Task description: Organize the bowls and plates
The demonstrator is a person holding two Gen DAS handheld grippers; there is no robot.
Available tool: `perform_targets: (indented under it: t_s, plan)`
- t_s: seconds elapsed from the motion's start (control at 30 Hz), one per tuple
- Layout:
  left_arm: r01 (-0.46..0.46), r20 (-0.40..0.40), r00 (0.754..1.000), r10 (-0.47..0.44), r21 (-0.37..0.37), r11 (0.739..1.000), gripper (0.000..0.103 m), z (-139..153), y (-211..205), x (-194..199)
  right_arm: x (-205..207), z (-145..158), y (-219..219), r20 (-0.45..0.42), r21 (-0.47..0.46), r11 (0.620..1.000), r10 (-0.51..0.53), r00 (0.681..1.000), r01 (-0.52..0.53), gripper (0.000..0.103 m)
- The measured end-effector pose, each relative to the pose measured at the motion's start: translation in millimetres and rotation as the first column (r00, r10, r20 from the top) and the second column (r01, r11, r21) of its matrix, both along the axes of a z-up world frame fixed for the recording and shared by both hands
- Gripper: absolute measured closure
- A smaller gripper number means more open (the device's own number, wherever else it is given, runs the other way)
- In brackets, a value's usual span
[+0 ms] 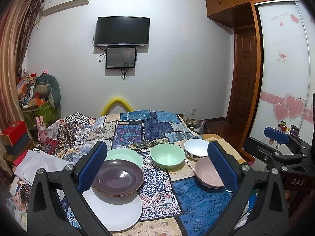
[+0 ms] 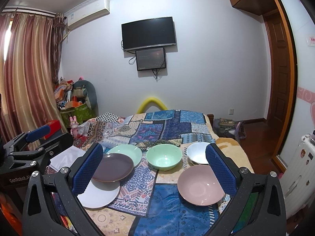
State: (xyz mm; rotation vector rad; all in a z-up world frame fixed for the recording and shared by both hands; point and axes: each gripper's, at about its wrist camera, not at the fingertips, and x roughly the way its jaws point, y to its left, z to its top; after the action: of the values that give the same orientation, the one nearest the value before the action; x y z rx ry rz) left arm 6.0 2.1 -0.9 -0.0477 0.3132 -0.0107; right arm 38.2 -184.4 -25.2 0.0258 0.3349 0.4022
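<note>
A bed (image 2: pixel 177 216) in patchwork cloth carries three overlapping plates (image 2: pixel 113 167) — and three bowls (image 2: pixel 164 159) beside them.

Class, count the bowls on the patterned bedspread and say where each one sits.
3: the green bowl in the middle, the white bowl to its right, the pink bowl nearest the camera on the right. None seem hidden.

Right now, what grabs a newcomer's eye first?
The patchwork bedspread set with dishes: on the left, a purple plate overlapping a white plate and a green plate. At centre and right sit a green bowl, a white bowl and a pink bowl.
</note>
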Motion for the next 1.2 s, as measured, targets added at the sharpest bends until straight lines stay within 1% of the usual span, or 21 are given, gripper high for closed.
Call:
perform_targets:
  t_s: [0.43,0.6,0.73,0.9,1.1,1.2]
  plan:
    - [0.001,0.0,1.0,-0.001,-0.004,1.0,0.0,-1.8,3.9,-0.1,0.8,1.8,5.5,-0.012,-0.007,1.0,0.001,1.0,-0.001,0.0]
    - [0.006,-0.019,1.0,-0.006,-0.006,1.0,0.0,-6.7,12.9,5.7,8.4,-0.2,13.4,-0.028,-0.025,1.0,0.007,1.0,-0.008,0.0]
    - [0.004,-0.056,0.998,-0.005,-0.018,1.0,0.0,-15.6,27.9,16.4,17.0,-6.5,22.3,-0.053,-0.039,0.999,0.015,0.998,-0.017,0.0]
    - [-0.014,-0.114,0.993,0.01,-0.035,0.999,0.0,-32.2,56.1,31.1,33.9,-22.4,41.8,-0.109,-0.066,0.997,0.03,0.994,-0.037,0.0]
    - [-0.066,-0.198,0.979,0.054,-0.055,0.996,0.0,-61.4,102.8,55.7,53.6,-45.5,65.9,-0.18,-0.091,0.993,0.059,0.982,-0.076,0.0]
    - [-0.084,-0.232,0.97,0.071,-0.05,0.995,0.0,-78.0,122.4,67.6,63.6,-58.0,76.8,-0.214,-0.096,0.991,0.069,0.974,-0.091,0.0]
